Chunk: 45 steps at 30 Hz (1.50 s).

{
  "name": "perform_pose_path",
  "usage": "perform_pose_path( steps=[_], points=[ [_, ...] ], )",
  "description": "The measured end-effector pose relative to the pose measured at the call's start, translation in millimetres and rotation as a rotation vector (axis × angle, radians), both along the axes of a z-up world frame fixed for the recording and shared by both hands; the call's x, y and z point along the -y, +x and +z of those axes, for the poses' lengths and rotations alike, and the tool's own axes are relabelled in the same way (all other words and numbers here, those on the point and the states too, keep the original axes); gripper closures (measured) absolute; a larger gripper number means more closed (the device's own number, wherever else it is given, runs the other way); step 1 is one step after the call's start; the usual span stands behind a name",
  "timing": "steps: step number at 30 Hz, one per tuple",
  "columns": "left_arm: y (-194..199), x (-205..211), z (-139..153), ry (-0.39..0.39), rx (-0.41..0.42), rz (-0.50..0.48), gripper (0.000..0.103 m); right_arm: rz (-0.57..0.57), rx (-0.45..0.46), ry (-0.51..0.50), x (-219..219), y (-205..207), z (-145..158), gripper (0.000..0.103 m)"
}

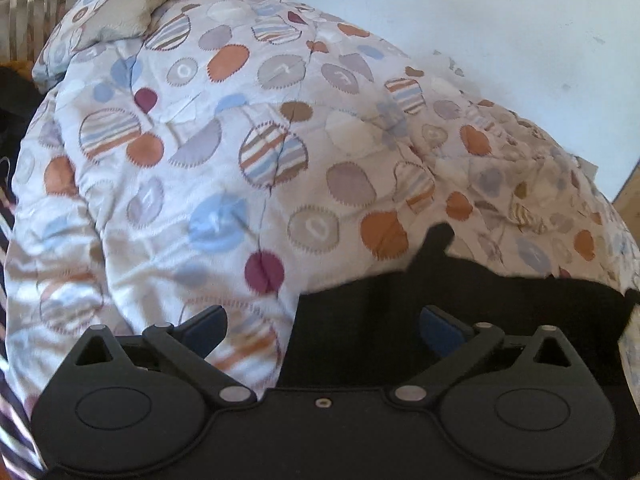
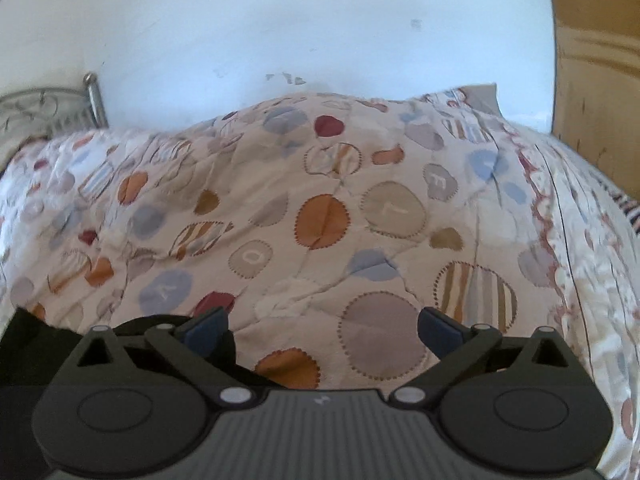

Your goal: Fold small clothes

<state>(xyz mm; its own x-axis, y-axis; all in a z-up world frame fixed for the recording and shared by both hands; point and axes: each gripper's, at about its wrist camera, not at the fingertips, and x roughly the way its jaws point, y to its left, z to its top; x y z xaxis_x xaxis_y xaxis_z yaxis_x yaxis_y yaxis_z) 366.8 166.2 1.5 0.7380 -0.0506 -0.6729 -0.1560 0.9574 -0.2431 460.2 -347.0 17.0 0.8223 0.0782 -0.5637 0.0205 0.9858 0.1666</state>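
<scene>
A small black garment [image 1: 460,304] lies on the patterned quilt [image 1: 240,140], with one narrow corner sticking up toward the middle of the bed. My left gripper [image 1: 322,332] hangs just above its left edge, jaws wide apart and nothing between the blue pads [image 1: 440,330]. In the right wrist view the same black garment [image 2: 36,344] shows only at the lower left, partly hidden behind the gripper body. My right gripper [image 2: 322,334] stands open over the bare quilt [image 2: 320,220], to the right of the garment.
A pale blue wall [image 2: 280,20] runs behind the bed. A metal bedstead [image 2: 48,110] stands at the left end, and a pillow [image 1: 132,4] lies there too. A wooden cupboard [image 2: 592,60] stands at the right. A striped sheet [image 1: 12,420] edges the quilt.
</scene>
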Motion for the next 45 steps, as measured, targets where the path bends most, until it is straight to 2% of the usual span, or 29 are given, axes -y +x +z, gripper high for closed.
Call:
perform_pose_path(
  steps=[5, 9, 14, 16, 20, 22, 24, 25, 27, 28, 30, 32, 34, 36, 38, 41, 45],
  points=[
    [-44.0, 12.6, -16.6, 0.025, 0.001, -0.069, 0.001, 0.019, -0.005, 0.003, 15.4, -28.3, -1.7, 0.0],
    [-75.4, 20.5, -33.4, 0.06, -0.019, -0.084, 0.001, 0.04, -0.013, -0.014, 30.9, -80.6, -11.8, 0.0],
    [-109.8, 24.9, -50.0, 0.057, -0.037, -0.053, 0.001, 0.047, -0.051, -0.027, 39.8, -154.3, -30.5, 0.0],
    [-122.2, 25.5, -54.4, 0.051, -0.033, -0.035, 0.001, 0.041, -0.032, -0.029, 38.6, -185.1, -34.8, 0.0],
    [-140.5, 27.0, -59.7, 0.057, -0.027, 0.0, 0.004, 0.039, 0.04, 0.03, 37.6, -232.2, -39.3, 0.0],
    [-145.9, 29.8, -59.7, 0.067, -0.029, 0.003, 0.006, 0.059, 0.079, 0.014, 31.1, -246.7, -39.2, 0.007],
    [-150.0, 33.2, -58.8, 0.082, -0.026, 0.004, 0.011, 0.081, 0.093, -0.033, 22.4, -251.2, -37.7, 0.022],
    [-151.9, 35.2, -58.2, 0.092, -0.022, -0.002, 0.016, 0.091, 0.087, -0.04, 18.9, -250.0, -37.0, 0.025],
    [-154.6, 39.1, -54.8, 0.117, 0.0, -0.01, 0.02, 0.118, 0.088, -0.03, 14.1, -247.2, -36.1, 0.041],
    [-155.2, 40.5, -52.7, 0.126, 0.015, -0.008, 0.024, 0.129, 0.091, -0.038, 10.7, -245.2, -35.6, 0.045],
    [-154.3, 41.7, -50.1, 0.131, 0.034, -0.012, 0.035, 0.149, 0.08, -0.055, 4.1, -237.7, -36.9, 0.056],
    [-149.1, 41.3, -51.1, 0.111, 0.025, -0.034, 0.07, 0.169, 0.053, -0.035, 0.3, -229.9, -40.3, 0.063],
    [-143.2, 39.7, -55.2, 0.095, -0.013, -0.045, 0.084, 0.173, 0.027, -0.037, -2.4, -223.5, -44.1, 0.063],
    [-139.9, 37.6, -59.2, 0.083, -0.032, -0.048, 0.086, 0.181, 0.006, -0.018, -2.3, -219.9, -47.6, 0.063],
    [-137.2, 36.7, -62.2, 0.087, -0.044, -0.057, 0.099, 0.179, -0.008, -0.004, -0.8, -217.0, -51.6, 0.065],
    [-137.4, 31.4, -60.5, 0.072, -0.027, -0.006, 0.1, 0.181, -0.025, 0.041, 4.7, -213.8, -52.6, 0.097],
    [-146.5, 19.0, -45.6, 0.019, 0.042, 0.078, 0.101, 0.116, 0.025, 0.115, 21.9, -221.4, -38.0, 0.098]
  ],
)
